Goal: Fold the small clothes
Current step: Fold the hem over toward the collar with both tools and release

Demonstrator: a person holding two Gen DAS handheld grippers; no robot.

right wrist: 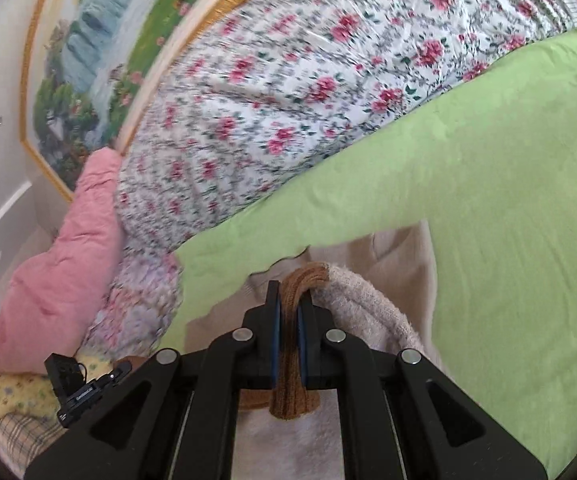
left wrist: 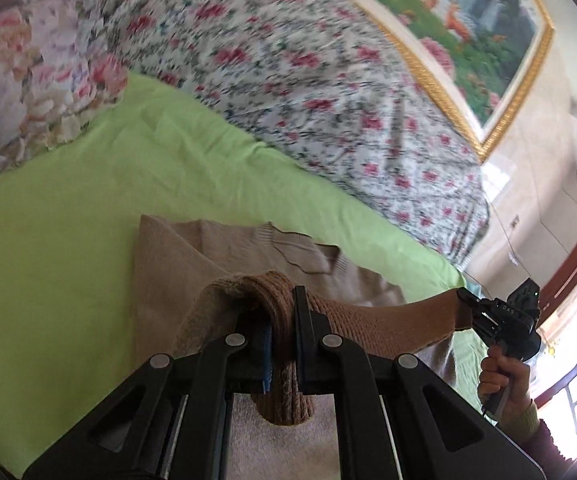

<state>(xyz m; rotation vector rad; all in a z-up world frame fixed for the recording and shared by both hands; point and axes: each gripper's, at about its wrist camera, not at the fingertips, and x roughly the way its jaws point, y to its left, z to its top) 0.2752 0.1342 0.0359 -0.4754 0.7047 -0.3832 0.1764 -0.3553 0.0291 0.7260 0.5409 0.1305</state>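
A small beige knit sweater (left wrist: 208, 256) with a brown ribbed hem lies on the green bed sheet (left wrist: 68, 208). My left gripper (left wrist: 280, 312) is shut on the brown hem (left wrist: 280, 296) and holds it lifted. The hem stretches right to my right gripper (left wrist: 468, 300), which is shut on its other end. In the right wrist view my right gripper (right wrist: 288, 304) pinches the brown hem (right wrist: 304, 276), with the beige sweater (right wrist: 400, 264) below on the sheet (right wrist: 488, 200). The left gripper body (right wrist: 76, 384) shows at the lower left.
A floral quilt (left wrist: 308, 92) is piled along the far side of the bed. A pink padded blanket (right wrist: 56, 272) and a pastel flowered cover (left wrist: 20, 88) lie at one end. A gold-framed picture (left wrist: 468, 40) hangs on the wall. A window (left wrist: 568, 320) is at the right.
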